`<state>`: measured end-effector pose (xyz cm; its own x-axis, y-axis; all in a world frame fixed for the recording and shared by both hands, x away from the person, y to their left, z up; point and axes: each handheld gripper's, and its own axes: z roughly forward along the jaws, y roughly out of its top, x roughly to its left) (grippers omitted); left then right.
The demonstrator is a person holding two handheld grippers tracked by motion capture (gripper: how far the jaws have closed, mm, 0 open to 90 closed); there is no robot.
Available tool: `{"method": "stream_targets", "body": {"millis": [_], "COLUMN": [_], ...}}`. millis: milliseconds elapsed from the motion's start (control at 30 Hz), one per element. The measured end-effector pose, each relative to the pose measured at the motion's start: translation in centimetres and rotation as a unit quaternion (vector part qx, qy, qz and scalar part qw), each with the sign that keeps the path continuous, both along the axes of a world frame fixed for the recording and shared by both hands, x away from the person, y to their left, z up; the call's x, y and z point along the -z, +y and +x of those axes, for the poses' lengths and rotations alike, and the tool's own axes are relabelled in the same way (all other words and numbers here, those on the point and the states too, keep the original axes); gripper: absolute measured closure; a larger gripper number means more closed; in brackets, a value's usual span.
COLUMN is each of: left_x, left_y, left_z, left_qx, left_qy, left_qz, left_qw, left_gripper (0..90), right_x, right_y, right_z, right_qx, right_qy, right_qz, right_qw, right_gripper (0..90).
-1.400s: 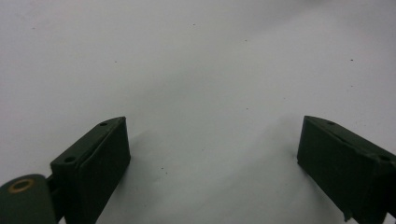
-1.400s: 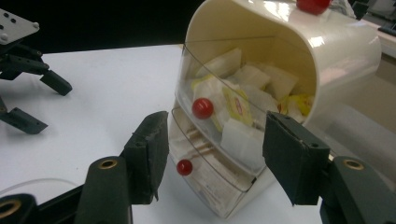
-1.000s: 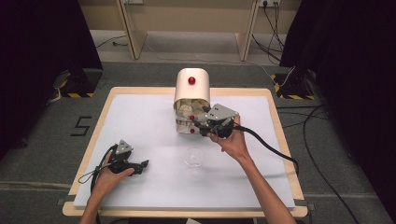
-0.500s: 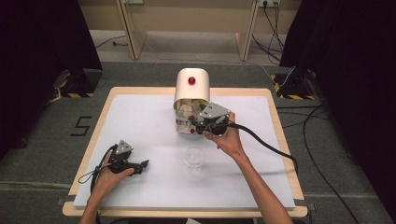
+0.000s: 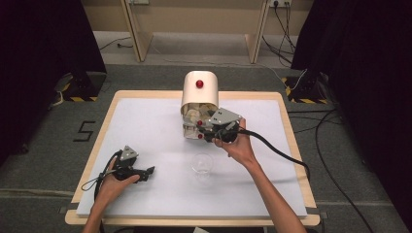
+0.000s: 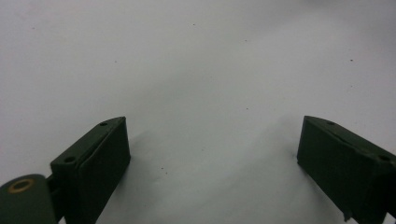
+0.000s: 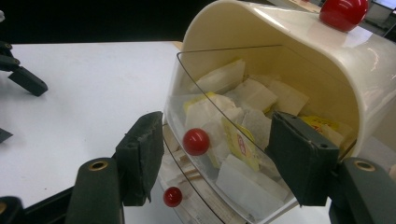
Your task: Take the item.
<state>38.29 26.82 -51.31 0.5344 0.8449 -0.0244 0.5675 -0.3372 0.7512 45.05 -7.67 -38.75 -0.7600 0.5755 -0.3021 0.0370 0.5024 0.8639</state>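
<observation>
A cream dome-shaped container (image 5: pixel 199 94) stands at the table's far middle, with a red knob on top (image 5: pixel 199 84). Its clear curved lid (image 7: pixel 219 88) covers several tea bags (image 7: pixel 252 95). My right gripper (image 5: pixel 204 128) is open at the container's front. In the right gripper view my right gripper (image 7: pixel 217 144) has one jaw on each side of the lid's red knob (image 7: pixel 196 141), not touching it. A smaller red knob (image 7: pixel 173 196) sits on the drawer below. My left gripper (image 5: pixel 148 171) rests open on the white table near the front left, and my left gripper (image 6: pixel 212 149) holds nothing.
A clear glass cup (image 5: pixel 202 163) stands upright on the white table top (image 5: pixel 145 126), in front of the container and just below the right hand. The right gripper's black cable (image 5: pixel 282 150) trails off to the right. The left gripper (image 7: pixel 18 70) shows far off.
My right gripper has edged left, closer to the container's front. The left gripper and the cup have stayed put.
</observation>
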Motion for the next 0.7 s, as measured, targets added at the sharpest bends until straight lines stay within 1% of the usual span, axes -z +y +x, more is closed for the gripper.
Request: {"method": "stream_targets", "body": {"millis": [233, 267, 500, 700], "left_x": [0.0, 0.0, 0.0, 0.0], "left_y": [0.0, 0.0, 0.0, 0.0], "left_z": [0.0, 0.0, 0.0, 0.0], "left_qx": [0.000, 0.000, 0.000, 0.000], "left_qy": [0.000, 0.000, 0.000, 0.000], "left_qz": [0.000, 0.000, 0.000, 0.000], "left_qw": [1.0000, 1.0000, 1.0000, 1.0000], "left_gripper": [8.5, 8.5, 8.5, 8.5], "right_x": [-0.1, -0.2, -0.3, -0.2], "right_y": [-0.2, -0.2, -0.4, -0.4], "right_z": [-0.3, -0.5, -1.5, -2.1], "right_qx": [-0.007, -0.008, -0.022, -0.026], "right_qy": [0.005, 0.010, 0.013, 0.010], "right_qz": [-0.006, -0.005, -0.018, -0.026], "right_qw": [0.9999, 0.9999, 0.9995, 0.9993], "right_gripper": [36.7, 36.7, 36.8, 37.5]}}
